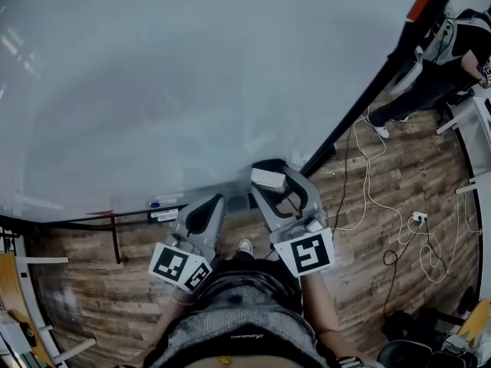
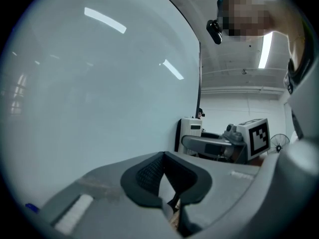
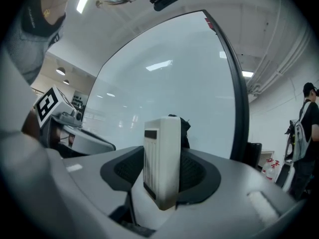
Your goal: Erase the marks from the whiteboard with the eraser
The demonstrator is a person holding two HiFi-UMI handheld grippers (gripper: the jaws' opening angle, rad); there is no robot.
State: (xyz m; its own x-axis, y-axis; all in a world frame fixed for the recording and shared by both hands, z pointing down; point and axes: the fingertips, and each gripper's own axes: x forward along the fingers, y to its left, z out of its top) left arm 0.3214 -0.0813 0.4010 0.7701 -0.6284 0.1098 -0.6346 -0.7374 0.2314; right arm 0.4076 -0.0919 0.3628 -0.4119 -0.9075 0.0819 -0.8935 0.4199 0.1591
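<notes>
R gripper pinches a white whiteboard eraser between its dark pads. The eraser stands upright on its long edge, sticks out past the jaw tips, and is held just in front of the lower part of the whiteboard; contact w/ the board can't be confirmed. L gripper sits just beside it, to its left, jaws pressed together w/ nothing between them, also pointed at the board's lower edge.

No real containers in view. The closest thing is the narrow ledge under the board, which carries a small blue item, prob. a marker, near the L gripper. At far right in the right gripper view, a few clear bottles w/ red caps stand on a low surface.

Writing: the eraser's side has a small dark label near the top, not readable. White stickers under the ledge have print too small to read. Each gripper's cube shows a black-and-white square marker, R and L; these are patterns, not text.

Board surface shows pale grey-blue w/ ceiling-light reflections. White cables and a power strip lie on the wood floor. A person w/ a backpack stands past the board's R edge.
</notes>
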